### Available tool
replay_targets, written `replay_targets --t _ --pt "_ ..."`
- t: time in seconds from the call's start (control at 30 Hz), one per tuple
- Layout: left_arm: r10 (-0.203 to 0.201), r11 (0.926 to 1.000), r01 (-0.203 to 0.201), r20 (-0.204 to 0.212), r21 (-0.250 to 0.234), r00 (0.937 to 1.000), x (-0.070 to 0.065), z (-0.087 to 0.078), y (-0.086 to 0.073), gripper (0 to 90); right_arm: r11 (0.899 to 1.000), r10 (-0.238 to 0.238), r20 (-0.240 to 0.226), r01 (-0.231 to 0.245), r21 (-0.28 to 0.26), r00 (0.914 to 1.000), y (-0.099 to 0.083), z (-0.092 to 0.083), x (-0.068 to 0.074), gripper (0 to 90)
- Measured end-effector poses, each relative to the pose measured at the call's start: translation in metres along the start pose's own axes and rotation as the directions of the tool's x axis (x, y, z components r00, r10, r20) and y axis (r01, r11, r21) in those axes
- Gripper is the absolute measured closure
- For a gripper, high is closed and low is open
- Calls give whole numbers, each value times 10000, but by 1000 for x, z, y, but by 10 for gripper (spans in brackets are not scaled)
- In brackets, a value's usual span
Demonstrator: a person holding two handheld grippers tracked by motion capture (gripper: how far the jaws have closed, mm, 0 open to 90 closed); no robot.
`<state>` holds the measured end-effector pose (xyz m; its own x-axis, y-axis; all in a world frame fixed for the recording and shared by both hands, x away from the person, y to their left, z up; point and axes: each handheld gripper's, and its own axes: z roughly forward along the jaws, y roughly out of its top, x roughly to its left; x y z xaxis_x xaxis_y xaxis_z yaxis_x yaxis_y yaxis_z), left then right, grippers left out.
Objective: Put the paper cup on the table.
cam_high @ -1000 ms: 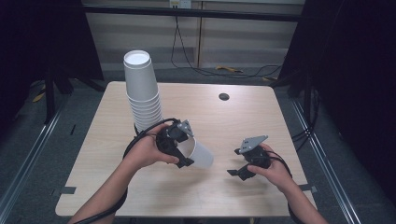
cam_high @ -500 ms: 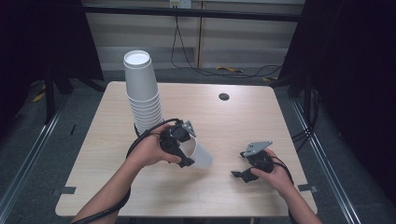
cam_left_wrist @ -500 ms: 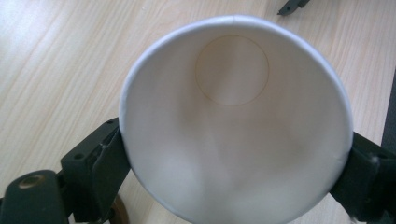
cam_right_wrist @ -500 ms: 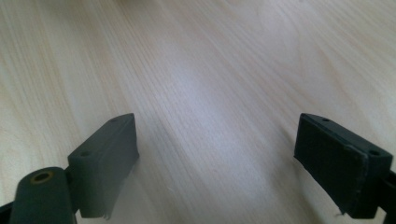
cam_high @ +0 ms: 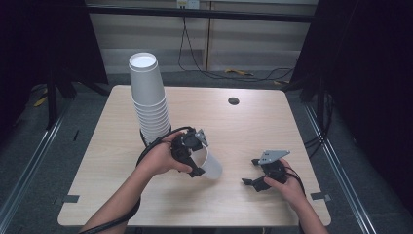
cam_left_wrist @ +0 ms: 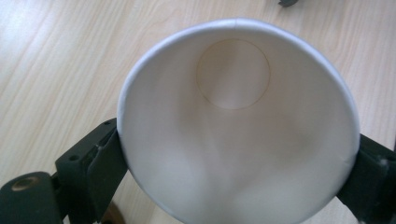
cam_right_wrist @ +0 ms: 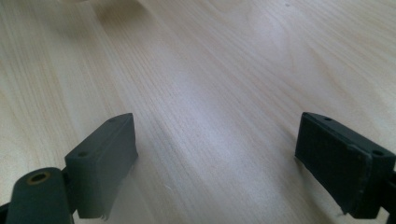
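A white paper cup lies tilted on its side in my left gripper, mouth toward the gripper's camera. Both pads touch the rim of the cup on opposite sides, and the jaws have just been opening around it. A tall stack of upside-down white cups stands on the table behind my left hand. My right gripper sits low over the bare wood at the front right. Its jaws have just been opening and stand wide apart, nothing between its fingers.
The light wooden table has a small dark round hole near its far edge. Dark floor and metal rails surround it. A black cable loops from the left gripper past the stack's base.
The right gripper has sunk a little toward the tabletop and drifted slightly right. The left gripper's jaws stand a bit wider around the cup, and the left hand has stayed in place.
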<state>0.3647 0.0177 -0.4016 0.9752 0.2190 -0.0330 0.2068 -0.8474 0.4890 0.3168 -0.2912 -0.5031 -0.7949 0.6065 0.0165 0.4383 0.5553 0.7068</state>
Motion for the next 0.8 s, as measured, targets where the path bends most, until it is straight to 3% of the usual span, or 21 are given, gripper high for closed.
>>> replay_targets --t 0.37,0.8 --pt "188 9998 -189 212 77 9996 -3 10 7 70 10000 -18 63 18 2 10000 0 0 1 120" --pt "574 9983 -573 27 -68 9984 -6 13 14 67 10000 -8 110 8 -1 9999 0 0 1 122"
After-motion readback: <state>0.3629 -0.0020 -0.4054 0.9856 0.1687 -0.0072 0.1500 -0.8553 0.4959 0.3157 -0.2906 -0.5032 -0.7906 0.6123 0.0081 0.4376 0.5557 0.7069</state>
